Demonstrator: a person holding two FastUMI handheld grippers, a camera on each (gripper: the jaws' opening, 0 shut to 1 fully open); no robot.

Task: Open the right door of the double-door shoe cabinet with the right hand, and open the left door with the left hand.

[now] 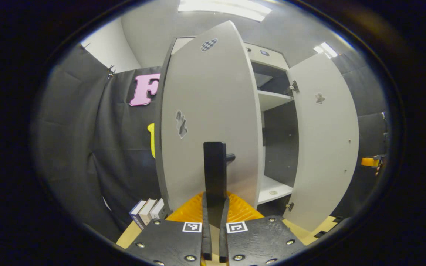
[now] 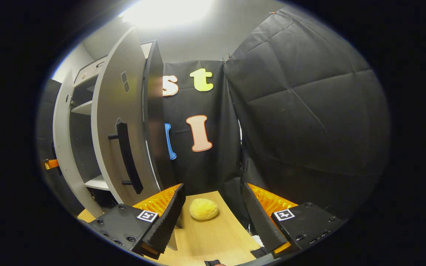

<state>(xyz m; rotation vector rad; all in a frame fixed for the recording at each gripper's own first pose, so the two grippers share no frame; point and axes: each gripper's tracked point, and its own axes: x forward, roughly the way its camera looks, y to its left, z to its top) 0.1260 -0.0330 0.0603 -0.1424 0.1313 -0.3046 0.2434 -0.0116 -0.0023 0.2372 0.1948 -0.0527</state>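
Both doors of the cabinet (image 1: 272, 99) stand open, its shelves bare. Left gripper (image 1: 215, 207) clamps the left door's handle (image 1: 215, 166); right gripper (image 2: 213, 218) gapes, holding nothing.

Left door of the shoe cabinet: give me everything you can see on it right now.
The left door is a tall, flat, pale grey panel, matte like laminated board, swung partly open with shelves visible beyond it. It carries a dark vertical bar handle on short standoffs and two small patterned stickers. The left gripper is shut on that handle.
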